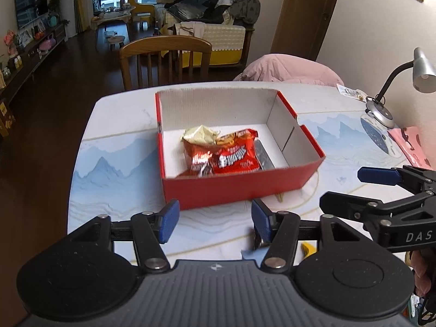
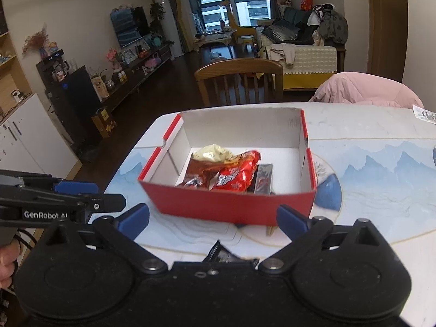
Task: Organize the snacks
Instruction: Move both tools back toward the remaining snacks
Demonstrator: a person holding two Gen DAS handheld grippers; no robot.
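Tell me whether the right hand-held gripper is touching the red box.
Apart. In the right wrist view the right hand-held gripper stands open in front of the red box, with bare tabletop showing between its blue fingertips and the box's near wall.

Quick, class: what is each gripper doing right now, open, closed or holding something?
Left gripper: open, nothing between its pads.
Right gripper: open wide, holding nothing.
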